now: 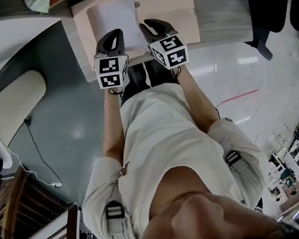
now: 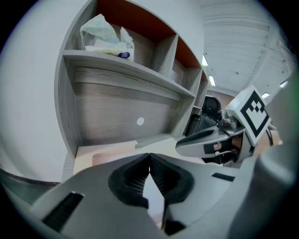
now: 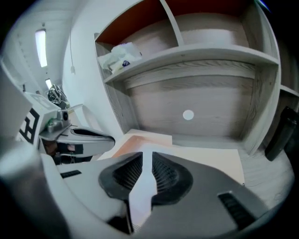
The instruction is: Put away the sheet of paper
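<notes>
A white sheet of paper (image 1: 118, 17) lies over a pink desk mat (image 1: 174, 10) on the grey desk. My left gripper (image 1: 112, 35) is at the sheet's near left edge; in the left gripper view its jaws (image 2: 149, 155) meet at the tips, with white paper (image 2: 154, 191) showing behind them. My right gripper (image 1: 151, 25) is at the near right edge. Its jaws (image 3: 146, 156) stand a narrow gap apart, and the white paper (image 3: 142, 191) fills that gap. Each gripper shows in the other's view, the right gripper (image 2: 196, 142) and the left gripper (image 3: 93, 135).
A grey shelf unit (image 2: 126, 70) with open cubbies rises behind the desk; a crumpled plastic bag (image 2: 105, 37) sits in its upper left cubby. A black chair (image 1: 266, 10) stands to the right. A white rounded piece of furniture (image 1: 12, 106) and a cable lie at the left.
</notes>
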`<action>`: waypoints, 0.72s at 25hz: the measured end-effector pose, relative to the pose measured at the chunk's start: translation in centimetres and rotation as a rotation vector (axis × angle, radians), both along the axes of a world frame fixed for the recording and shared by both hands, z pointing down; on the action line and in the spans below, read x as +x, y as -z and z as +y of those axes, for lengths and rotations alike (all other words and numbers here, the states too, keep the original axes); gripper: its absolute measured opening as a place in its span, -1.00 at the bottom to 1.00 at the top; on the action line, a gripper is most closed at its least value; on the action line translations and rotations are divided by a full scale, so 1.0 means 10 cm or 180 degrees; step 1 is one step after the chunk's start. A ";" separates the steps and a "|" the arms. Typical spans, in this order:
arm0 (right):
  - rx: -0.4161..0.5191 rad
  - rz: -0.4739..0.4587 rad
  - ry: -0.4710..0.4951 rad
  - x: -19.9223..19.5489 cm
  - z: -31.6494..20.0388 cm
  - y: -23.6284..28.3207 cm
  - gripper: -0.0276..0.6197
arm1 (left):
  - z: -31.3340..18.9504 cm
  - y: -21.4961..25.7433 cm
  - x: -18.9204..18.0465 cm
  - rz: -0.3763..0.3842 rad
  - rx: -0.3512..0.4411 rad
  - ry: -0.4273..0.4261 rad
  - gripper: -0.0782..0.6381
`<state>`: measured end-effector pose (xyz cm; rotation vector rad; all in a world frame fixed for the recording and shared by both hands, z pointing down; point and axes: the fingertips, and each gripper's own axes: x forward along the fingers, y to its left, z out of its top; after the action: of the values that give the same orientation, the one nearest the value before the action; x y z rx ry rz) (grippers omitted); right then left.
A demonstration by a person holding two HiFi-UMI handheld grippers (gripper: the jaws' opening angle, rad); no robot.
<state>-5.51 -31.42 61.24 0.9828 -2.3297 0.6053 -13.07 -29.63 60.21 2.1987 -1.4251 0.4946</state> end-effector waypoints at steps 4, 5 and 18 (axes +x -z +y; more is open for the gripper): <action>0.0224 -0.0130 -0.0022 -0.01 0.02 0.43 -0.72 | 0.00 0.32 -0.08 0.0073 0.0164 0.0012 -0.72; 0.0287 -0.0156 -0.0019 -0.01 0.02 0.53 -0.73 | 0.00 0.40 -0.10 0.0079 0.0214 0.0011 -0.72; 0.1008 -0.0420 0.0078 -0.10 0.13 1.64 -0.81 | 0.18 1.55 -0.32 0.0121 0.0866 0.0011 -0.72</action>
<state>-6.56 -30.13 44.81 1.0781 -2.6056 0.3031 -16.27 -27.87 44.72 2.4003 -1.5532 0.2679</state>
